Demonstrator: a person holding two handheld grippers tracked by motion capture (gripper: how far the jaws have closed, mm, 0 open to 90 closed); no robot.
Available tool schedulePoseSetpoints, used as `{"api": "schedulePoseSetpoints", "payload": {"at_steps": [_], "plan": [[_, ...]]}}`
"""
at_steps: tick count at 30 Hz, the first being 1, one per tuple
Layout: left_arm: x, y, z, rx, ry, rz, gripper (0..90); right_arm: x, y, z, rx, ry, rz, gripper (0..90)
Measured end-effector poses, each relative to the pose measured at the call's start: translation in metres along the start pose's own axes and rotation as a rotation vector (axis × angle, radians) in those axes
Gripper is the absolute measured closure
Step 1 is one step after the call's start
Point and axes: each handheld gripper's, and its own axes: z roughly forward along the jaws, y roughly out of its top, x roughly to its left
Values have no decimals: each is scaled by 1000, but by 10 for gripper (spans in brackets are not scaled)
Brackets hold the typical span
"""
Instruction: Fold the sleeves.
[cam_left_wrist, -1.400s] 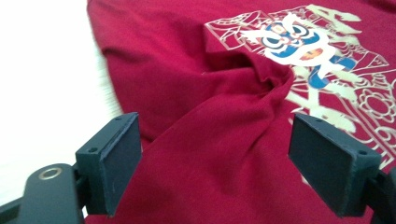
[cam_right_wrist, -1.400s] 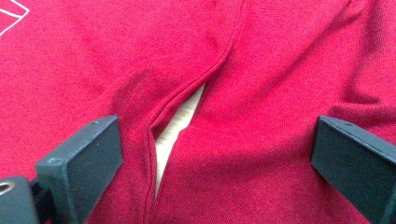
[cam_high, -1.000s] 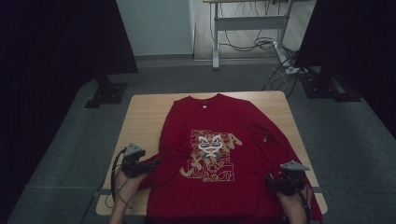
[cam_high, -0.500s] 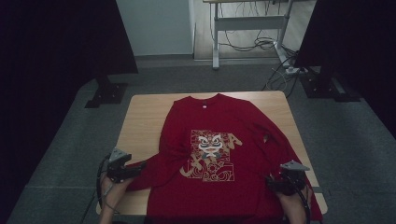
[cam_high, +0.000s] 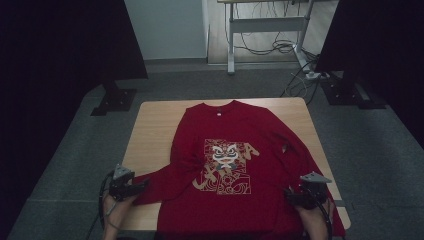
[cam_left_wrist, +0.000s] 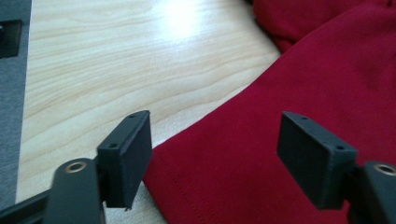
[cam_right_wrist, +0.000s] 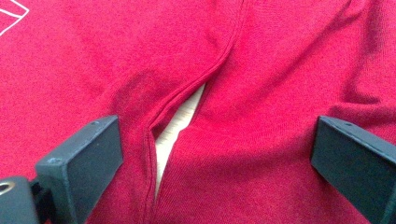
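Pale wood grain shows on the table (cam_left_wrist: 93, 60) under the left gripper (cam_left_wrist: 215, 154), whose black jaws stand spread wide with nothing between them but the hemmed end of a red sleeve (cam_left_wrist: 261, 177) lying flat just below. The right gripper (cam_right_wrist: 212, 163) likewise has its jaws spread apart, hovering over red cloth where a stitched seam edge (cam_right_wrist: 205, 74) parts to show a sliver of the wood.

Outward, in the high view, the left gripper (cam_high: 131, 184) sits at the cuff of the sleeve drawn out toward the near-left edge, and the right gripper (cam_high: 300, 195) sits on the near-right part of the red long-sleeved shirt (cam_high: 225, 170), spread front-up on the table.

My judgement: the step is taking hold of the garment. It would go best by lowering each gripper so one jaw slides beneath the hem, catching the full thickness of cloth and not a surface wrinkle.

A gold, white and black lion-face print (cam_high: 226, 165) marks the chest; its lettering is too small to read. A small neck label (cam_high: 219, 113) is unreadable.
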Motion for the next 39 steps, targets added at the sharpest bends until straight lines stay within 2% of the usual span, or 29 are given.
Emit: {"api": "schedulePoseSetpoints", "payload": {"at_steps": [1, 2, 4, 5, 7, 8, 10, 11, 14, 15, 22, 24, 26, 28, 32, 36, 38, 39], "plan": [[0, 0, 0, 0, 0, 0, 304, 0, 0, 0, 0, 0, 0, 25], [0, -5, 5, 6, 20, 12, 320, 0, 0, 0, 0, 0, 0, 25], [0, -6, 5, 4, 24, 10, 328, 0, 0, 0, 0, 0, 0, 25], [0, -6, 5, 4, 24, 10, 376, 0, 0, 0, 0, 0, 0, 25], [-2, -6, 3, -4, 22, 12, 376, 0, 0, 0, 0, 0, 0, 25], [-2, -6, 3, -4, 22, 12, 532, 0, 0, 0, 0, 0, 0, 25], [-3, -7, 1, -7, 9, 22, 532, 0, 0, 0, 0, 0, 0, 25], [-3, -7, 1, -7, 9, 22, 768, 0, 0, 0, 0, 0, 0, 25], [-4, -7, 1, -7, -3, 30, 768, 0, 0, 0, 0, 0, 0, 25], [-4, -7, 0, -6, 0, 36, 832, 0, 0, 0, 0, 0, -1, 25], [-5, -7, -1, -3, -5, 33, 844, 0, 0, 0, 0, 0, 0, 25], [-5, -6, -6, -27, -29, 12, 849, 0, 0, 0, 0, 0, 0, 25], [-6, -4, -11, -45, -45, 8, 849, 0, 0, 0, 0, 0, 0, 25], [-6, -4, -11, -45, -45, 8, 848, 0, 0, 0, 0, 0, 0, 25], [-18, 4, -21, -87, -86, 22, 849, 0, 0, 0, 0, 0, 0, 25], [-20, 6, -23, -93, -91, 31, 851, 0, 0, 0, 0, 0, 0, 25], [-34, 13, -34, -148, -148, 44, 851, 0, 0, 0, 0, 0, 0, 25], [-34, 13, -34, -148, -148, 44, 852, 0, 0, 0, 0, 0, 0, 25]]}}
